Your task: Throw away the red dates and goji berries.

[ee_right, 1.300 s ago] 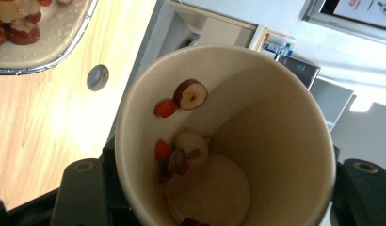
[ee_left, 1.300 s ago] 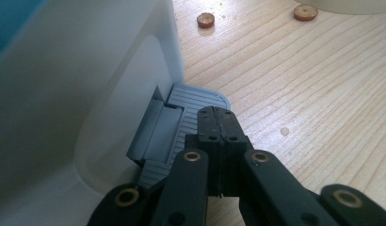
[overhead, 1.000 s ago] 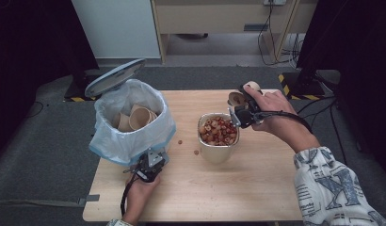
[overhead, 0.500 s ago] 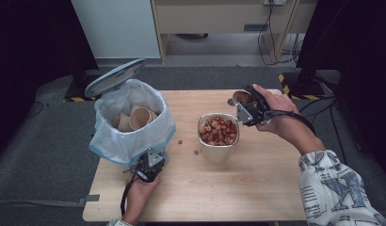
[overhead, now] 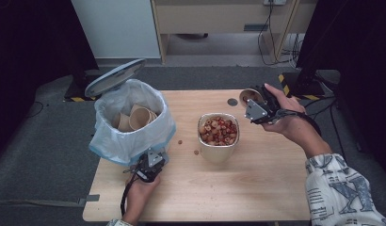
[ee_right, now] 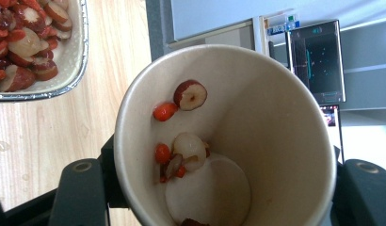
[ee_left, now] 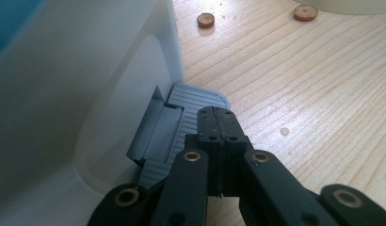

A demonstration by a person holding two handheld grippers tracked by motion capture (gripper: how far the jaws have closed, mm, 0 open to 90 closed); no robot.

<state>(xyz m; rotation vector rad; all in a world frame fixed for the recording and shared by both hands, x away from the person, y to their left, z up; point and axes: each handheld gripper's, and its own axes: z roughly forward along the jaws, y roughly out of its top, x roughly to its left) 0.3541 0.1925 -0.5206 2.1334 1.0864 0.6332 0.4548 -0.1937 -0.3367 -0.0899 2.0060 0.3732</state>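
Note:
A pedal bin (overhead: 130,117) lined with a pale blue bag stands at the table's left, its lid (overhead: 115,77) raised and several paper cups inside. My left gripper (overhead: 151,162) is shut, and its joined tips (ee_left: 219,117) rest on the bin's grey pedal (ee_left: 191,106). My right gripper (overhead: 257,106) is shut on a paper cup (overhead: 250,96), which lies tilted on its side above the table's far right. A few fruit pieces cling inside the cup (ee_right: 257,141), between the jaws of my right gripper (ee_right: 224,188). A foil container (overhead: 218,153) of sliced red dates stands mid-table.
Two loose fruit bits (overhead: 180,141) (overhead: 197,152) lie between the bin and the foil container (ee_right: 73,75). A dark round spot (overhead: 232,101) marks the wood near the far edge. Dark stands and cables surround the table.
My right hand has carried the paper cup to the right, away from the foil container. The left hand and the bin lid have stayed put.

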